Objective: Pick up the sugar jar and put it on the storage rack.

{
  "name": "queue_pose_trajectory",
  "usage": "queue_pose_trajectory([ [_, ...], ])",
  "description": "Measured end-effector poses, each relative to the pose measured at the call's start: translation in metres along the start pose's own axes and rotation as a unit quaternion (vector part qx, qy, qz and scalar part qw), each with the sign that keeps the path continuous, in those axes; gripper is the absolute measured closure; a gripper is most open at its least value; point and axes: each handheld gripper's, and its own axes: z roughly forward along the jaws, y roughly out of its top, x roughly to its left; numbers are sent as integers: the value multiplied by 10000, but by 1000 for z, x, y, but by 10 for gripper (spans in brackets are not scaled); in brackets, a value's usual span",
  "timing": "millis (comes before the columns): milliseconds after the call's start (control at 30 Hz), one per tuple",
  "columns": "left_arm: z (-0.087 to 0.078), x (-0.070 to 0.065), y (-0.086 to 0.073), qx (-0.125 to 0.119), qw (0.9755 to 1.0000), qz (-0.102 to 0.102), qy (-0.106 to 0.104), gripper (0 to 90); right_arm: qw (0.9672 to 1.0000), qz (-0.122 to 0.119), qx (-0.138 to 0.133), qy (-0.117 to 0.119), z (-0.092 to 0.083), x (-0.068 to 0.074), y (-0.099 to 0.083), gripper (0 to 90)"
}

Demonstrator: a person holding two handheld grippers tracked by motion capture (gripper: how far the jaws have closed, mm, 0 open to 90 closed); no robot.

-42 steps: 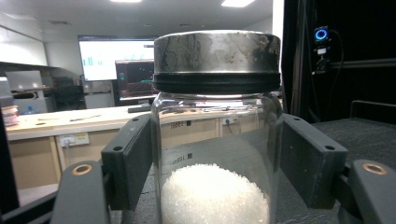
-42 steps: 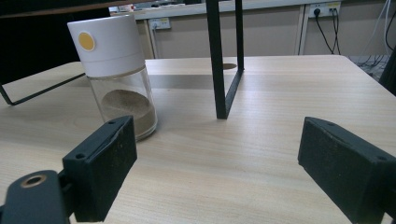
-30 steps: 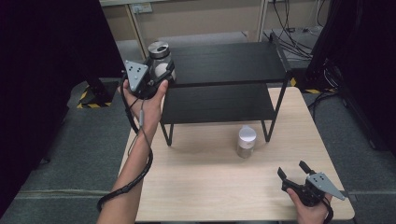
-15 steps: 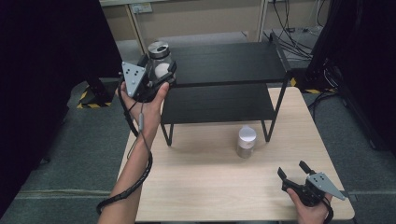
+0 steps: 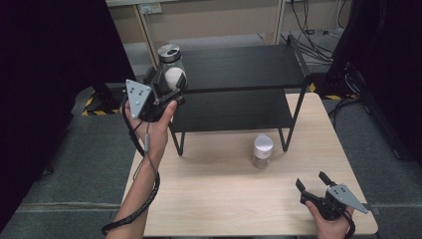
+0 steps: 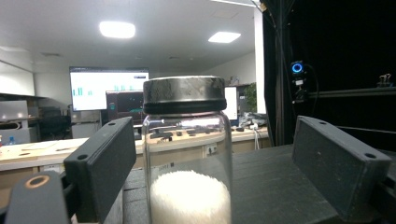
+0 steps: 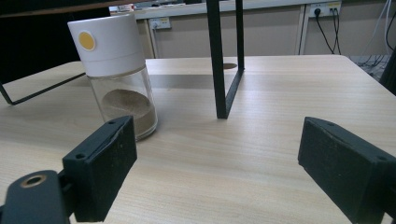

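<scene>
A glass jar (image 5: 171, 67) with a dark metal lid and white grains inside stands at the left end of the black rack's top shelf (image 5: 244, 64). My left gripper (image 5: 168, 88) is open with its jaws on either side of the jar. In the left gripper view the jar (image 6: 187, 158) sits between the jaws with a gap on each side. A white-capped jar of brown powder (image 5: 262, 151) stands on the wooden table (image 5: 214, 199) in front of the rack. My right gripper (image 5: 311, 179) rests open near the table's front right corner. That jar (image 7: 116, 74) is ahead and to its left.
The rack has a lower shelf (image 5: 234, 109) and thin black legs; one leg (image 7: 224, 60) stands just ahead of my right gripper. Grey floor surrounds the table, with cables (image 5: 308, 20) behind the rack.
My left hand has drawn back a little toward me and down from the jar, which stays in place on the top shelf. The right gripper has not moved.
</scene>
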Motion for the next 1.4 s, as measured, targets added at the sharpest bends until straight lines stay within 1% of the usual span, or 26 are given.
queue_pose_trajectory([
  [367,-18,-2,-12,-32,9999,106,-103,133,10000,-9,-1,-2,0,0,0,119],
  [633,-25,-3,-17,-34,9999,98,-136,132,10000,-10,2,1,0,0,0,118],
  [833,-33,-6,-26,-15,9997,106,-229,131,10000,-20,3,0,0,0,0,119],
  [1100,-41,-10,-37,61,9995,112,-290,130,10000,-17,3,4,0,0,0,119],
  [1233,-45,-12,-43,92,9995,77,-308,130,10000,-11,7,2,0,0,0,118],
  [1400,-51,-14,-53,184,9992,122,-338,128,10000,-23,4,1,0,0,0,119],
])
